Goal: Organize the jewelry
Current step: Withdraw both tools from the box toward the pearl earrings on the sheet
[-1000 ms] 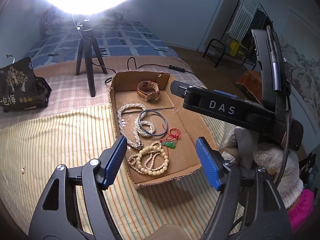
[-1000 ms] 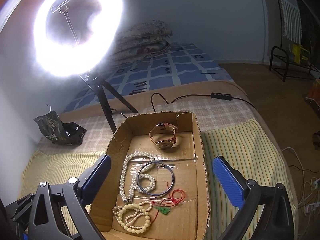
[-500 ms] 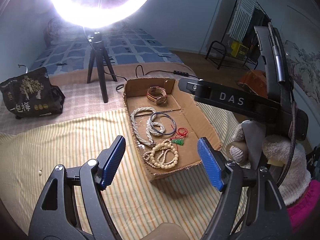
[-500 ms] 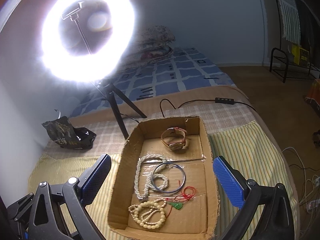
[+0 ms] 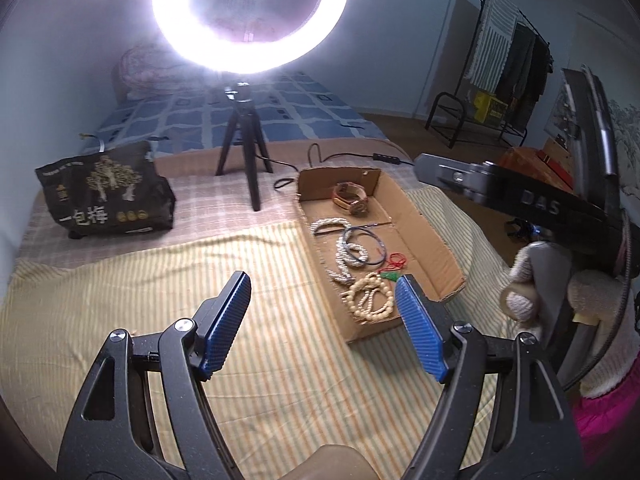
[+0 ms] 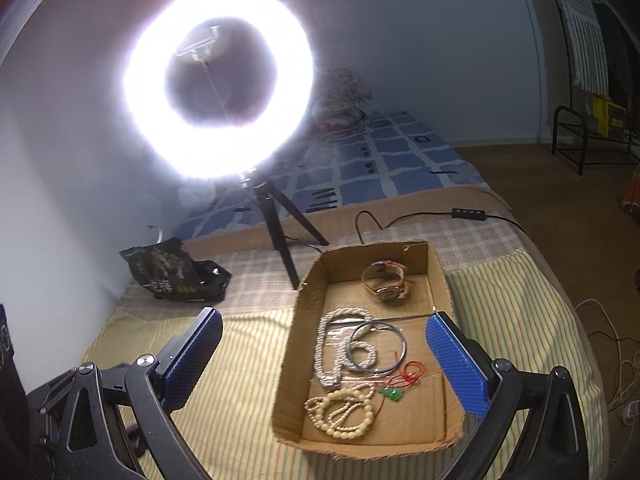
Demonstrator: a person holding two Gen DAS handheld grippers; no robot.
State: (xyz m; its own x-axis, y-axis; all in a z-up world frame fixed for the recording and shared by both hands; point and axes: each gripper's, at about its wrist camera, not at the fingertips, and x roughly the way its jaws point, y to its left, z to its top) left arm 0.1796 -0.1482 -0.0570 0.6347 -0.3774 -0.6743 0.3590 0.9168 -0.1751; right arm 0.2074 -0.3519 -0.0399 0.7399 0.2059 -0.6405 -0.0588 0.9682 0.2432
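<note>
All the jewelry sits in the box (image 6: pixel 438 280) on the bed: watch (image 6: pixel 386 283), pearls (image 6: pixel 340 344), bangle (image 6: pixel 378 346), beads (image 6: pixel 340 412), pendant (image 6: pixel 392 394). My left tool (image 5: pixel 322 318) and right tool (image 6: pixel 320 364) hover apart, empty; sorting looks finished.

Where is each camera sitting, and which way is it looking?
Left wrist: sits on the left gripper, faces the striped bedspread and cardboard tray; shows its blue fingers and the gloved right hand.
Right wrist: sits on the right gripper, looks down into the tray; shows its blue fingers.
Both share the ring light, black bag and jewelry.
</note>
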